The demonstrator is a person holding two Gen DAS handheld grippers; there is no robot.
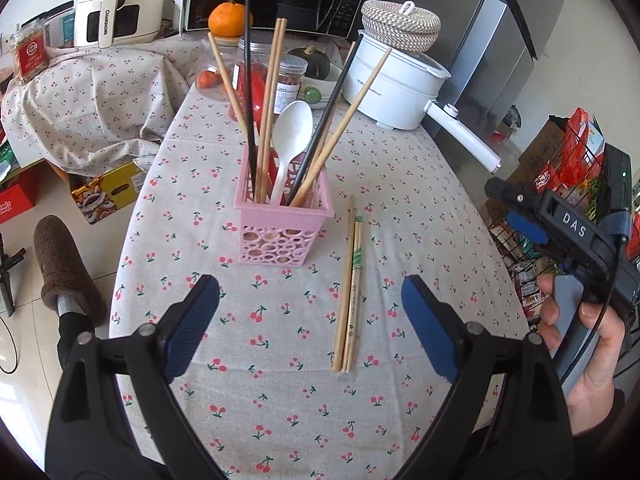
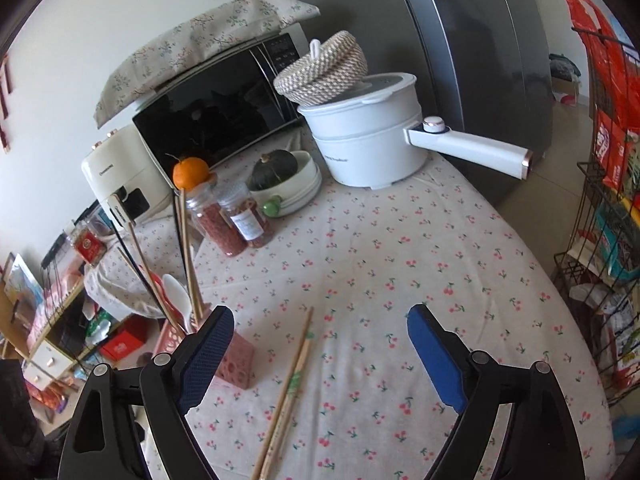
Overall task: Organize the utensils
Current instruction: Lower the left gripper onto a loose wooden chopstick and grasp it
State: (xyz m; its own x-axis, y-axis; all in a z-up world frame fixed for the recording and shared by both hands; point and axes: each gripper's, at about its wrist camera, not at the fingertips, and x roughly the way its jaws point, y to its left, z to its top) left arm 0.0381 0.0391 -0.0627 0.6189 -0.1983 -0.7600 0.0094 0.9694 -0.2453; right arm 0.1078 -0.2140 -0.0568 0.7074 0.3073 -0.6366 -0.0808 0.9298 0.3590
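**Three chopsticks left to stow**

Tongs first, from the left: the left tongs (image 1: 310, 320) hang above the counter (image 1: 280, 400) with their blue pads spread wide and nothing between them. In their view the pink basket (image 1: 285, 228) stands at twelve o'clock, and the loose chopsticks (image 1: 349, 292) lie at about one o'clock, just right of it. The right tongs (image 2: 320, 354) are likewise spread and empty; they appear at three o'clock in the left view, gripped by the right hand (image 1: 592, 344).

The basket already holds pale wooden and black chopsticks leaning outward, plus a white plastic spoon (image 1: 290, 136), so it looks like the collecting place. The loose chopsticks, seemingly three, lie side by side and touching, running roughly six to twelve o'clock. They are slim, light bamboo, one with green print along its shaft. Lying flat on the cherry-print cloth, they offer little to pinch, so a low, square approach seems needed. Both tongs probably stand wide to be ready for that pickup, with the right ones looking almost straight down the sticks.
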